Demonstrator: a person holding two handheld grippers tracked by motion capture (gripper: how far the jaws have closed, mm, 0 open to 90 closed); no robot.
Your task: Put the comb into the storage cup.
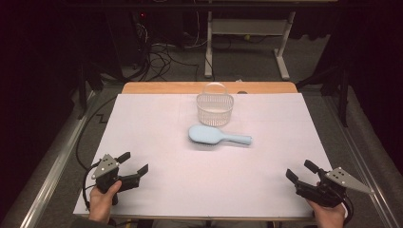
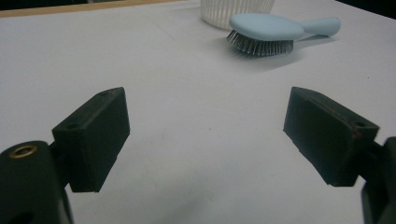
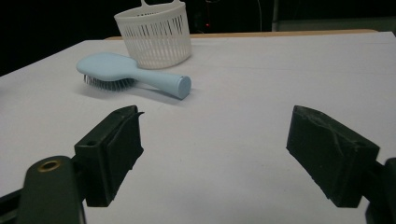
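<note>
A light blue hairbrush [image 1: 218,136] lies bristles down in the middle of the white table [image 1: 157,118], handle toward the right. Just behind it stands a white slatted basket [image 1: 215,107] with an arched handle. My left gripper [image 1: 133,163] rests near the front left corner, jaws open and empty, held by a hand. At the front right, my right gripper [image 1: 302,170] is open and empty too. The left gripper view has the hairbrush [image 2: 268,31] far ahead, with the basket [image 2: 233,11] behind it. Along the right gripper's jaws I see the hairbrush [image 3: 130,74] and the basket [image 3: 156,35].
A wooden strip [image 1: 209,87] edges the table's far side. Beyond it, on the floor, are cables and a grey desk frame [image 1: 247,42]. Metal rails run along both sides of the table. Wide bare surface lies between both grippers and the hairbrush.
</note>
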